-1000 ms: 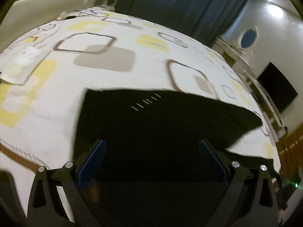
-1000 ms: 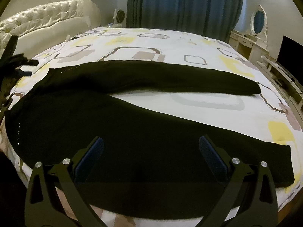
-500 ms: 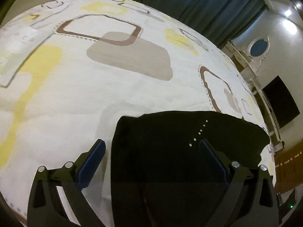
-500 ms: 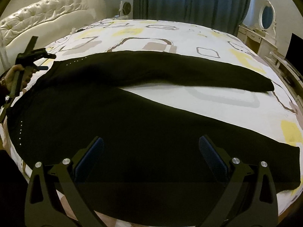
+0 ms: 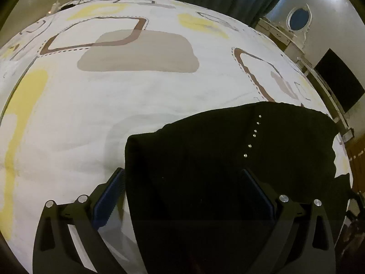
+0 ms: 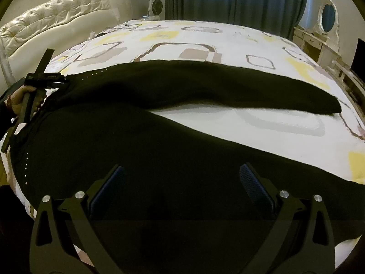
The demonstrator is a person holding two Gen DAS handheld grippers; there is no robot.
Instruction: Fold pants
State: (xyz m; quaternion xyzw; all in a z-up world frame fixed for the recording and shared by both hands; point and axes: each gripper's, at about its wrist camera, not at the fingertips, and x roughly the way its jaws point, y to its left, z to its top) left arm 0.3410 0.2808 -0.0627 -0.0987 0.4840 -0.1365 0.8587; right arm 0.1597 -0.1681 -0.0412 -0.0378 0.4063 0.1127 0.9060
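The black pants (image 6: 159, 141) lie spread across the bed (image 6: 228, 38), waist toward the headboard (image 6: 57, 18) side and the two legs fanned apart, with a wedge of patterned bedspread showing between them. The left tongs (image 5: 182, 189) hover at the far waist corner, fingers wide apart with nothing between them — one blue pad (image 5: 109, 196) sits over bare sheet, the other is over the cloth near a row of small studs (image 5: 253, 134). The right tongs (image 6: 182, 187) hang over the near leg, also spread and empty.

It looks like the first fold is about to start: bringing one leg onto the other. To do it cleanly, I'd want the left tongs to come down right on the waistband corner and bite the whole thickness of fabric, not just the top layer. The right tongs would do best gripping the same leg's outer edge further down, so both points lift together. Carried level and laid edge to edge, the leg should land flat — dragged from one end only, it will likely bunch.
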